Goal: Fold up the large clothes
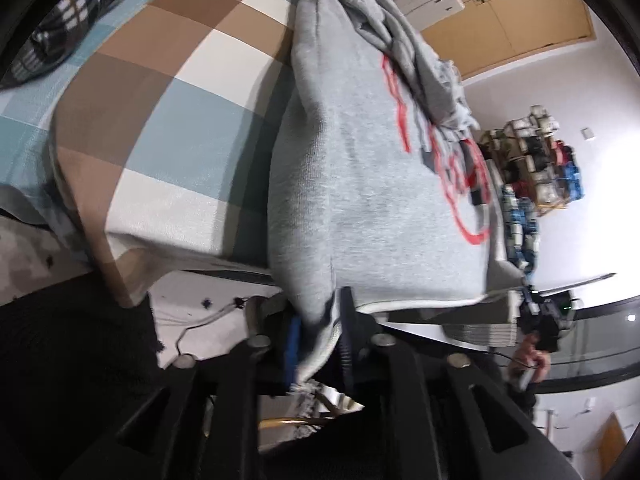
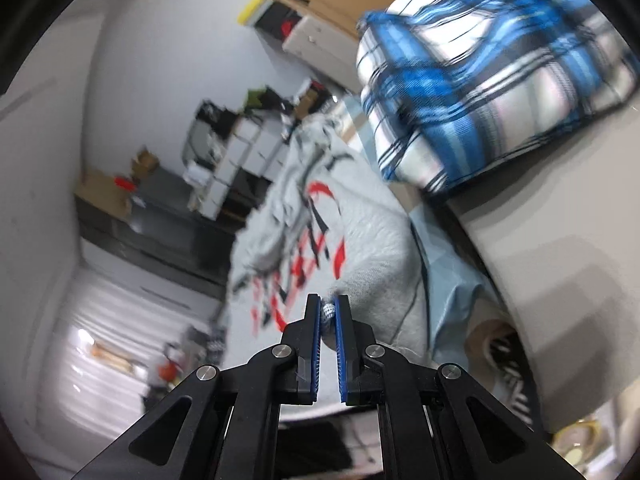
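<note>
Both tongs have cloth: my left gripper (image 1: 318,320) has the sweatshirt (image 1: 380,184) hem between its narrowly parted jaws, my right gripper (image 2: 329,307) pinches a corner tight. Sweatshirt stretches out over the checked bed (image 1: 168,128), plaid bundle (image 2: 492,68) beyond.

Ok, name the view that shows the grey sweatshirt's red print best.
The right wrist view: the red print on the grey sweatshirt faces the camera, though blurred. The left wrist view shows it edge-on, partly covered by bunched fabric.

Checked bedspread (image 1: 168,132), grey sweatshirt (image 1: 360,184), plaid garment (image 1: 80,12) on it
</note>
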Demonstrator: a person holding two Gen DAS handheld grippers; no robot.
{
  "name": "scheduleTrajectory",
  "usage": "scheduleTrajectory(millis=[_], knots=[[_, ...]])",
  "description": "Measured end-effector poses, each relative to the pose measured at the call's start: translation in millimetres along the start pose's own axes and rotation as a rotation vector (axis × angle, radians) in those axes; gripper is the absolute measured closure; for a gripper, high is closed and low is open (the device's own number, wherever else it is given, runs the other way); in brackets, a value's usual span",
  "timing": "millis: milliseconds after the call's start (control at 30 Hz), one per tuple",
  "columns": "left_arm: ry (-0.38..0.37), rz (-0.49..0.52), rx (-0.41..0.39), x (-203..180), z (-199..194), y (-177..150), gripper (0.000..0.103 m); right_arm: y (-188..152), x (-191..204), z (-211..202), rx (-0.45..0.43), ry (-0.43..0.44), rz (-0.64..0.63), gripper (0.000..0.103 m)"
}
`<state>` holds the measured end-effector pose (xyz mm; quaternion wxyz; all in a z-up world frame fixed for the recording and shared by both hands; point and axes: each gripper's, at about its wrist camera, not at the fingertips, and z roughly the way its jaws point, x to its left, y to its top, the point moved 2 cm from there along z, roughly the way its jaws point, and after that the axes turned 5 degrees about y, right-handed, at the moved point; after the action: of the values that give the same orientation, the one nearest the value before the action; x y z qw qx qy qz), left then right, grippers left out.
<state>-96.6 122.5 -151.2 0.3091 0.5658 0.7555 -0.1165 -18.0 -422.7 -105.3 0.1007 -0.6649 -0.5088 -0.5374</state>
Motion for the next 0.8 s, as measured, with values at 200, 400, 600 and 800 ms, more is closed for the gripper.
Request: scheduleTrajectory(millis=[200,400,600,800], knots=[[0.133,0.026,-0.033,5.5,13.1,-1.8,0.055,-1.1,8.6,18.5,0.096,-0.182,-0.102,0.096],[0.093,-0.007,-0.025,17.9,22.4,-1.3,0.047,-9.2,0.4,24.8,0.139,-0.313,-0.147,0.095],[0.064,0.009,-0.027,20.4,18.4,-5.9,0.044,-16.4,-5.7,39.9,0.211,-0.444,-0.208,0.095],[0.055,0.059,-0.025,11.4,15.4,-9.8,0.079,-14.2,-10.1,45.1,0.194,-0.394,-0.171,0.095]])
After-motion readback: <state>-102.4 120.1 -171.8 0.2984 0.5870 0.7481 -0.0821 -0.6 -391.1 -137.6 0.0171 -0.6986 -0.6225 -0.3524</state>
